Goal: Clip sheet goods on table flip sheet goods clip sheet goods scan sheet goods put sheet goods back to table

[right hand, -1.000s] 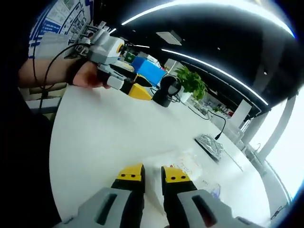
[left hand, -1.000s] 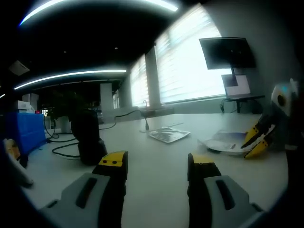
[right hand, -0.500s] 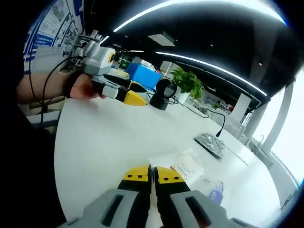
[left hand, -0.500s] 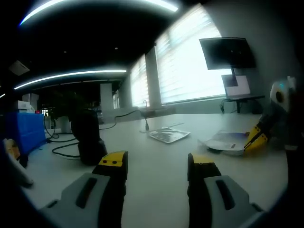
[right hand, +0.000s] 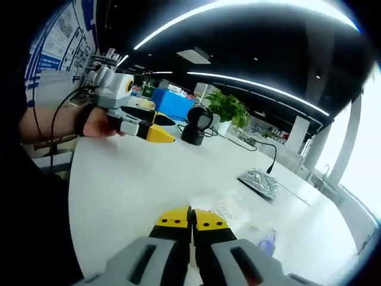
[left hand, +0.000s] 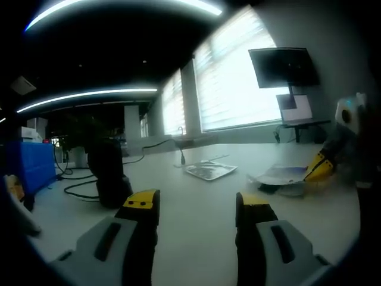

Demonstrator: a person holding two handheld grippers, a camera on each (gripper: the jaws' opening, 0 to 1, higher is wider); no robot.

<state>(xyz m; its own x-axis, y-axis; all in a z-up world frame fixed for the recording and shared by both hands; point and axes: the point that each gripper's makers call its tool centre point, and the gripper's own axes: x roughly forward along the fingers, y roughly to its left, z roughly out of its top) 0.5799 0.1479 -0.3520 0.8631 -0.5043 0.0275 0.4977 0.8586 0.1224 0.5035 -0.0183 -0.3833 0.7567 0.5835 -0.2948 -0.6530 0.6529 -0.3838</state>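
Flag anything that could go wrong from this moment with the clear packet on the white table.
The right tongs are shut on the clear packet's near edge only, so it may slip or tear when flipped. The silver pouch lies close beyond and could get swept. The left tongs sit open, far off by the black scanner, giving no support.
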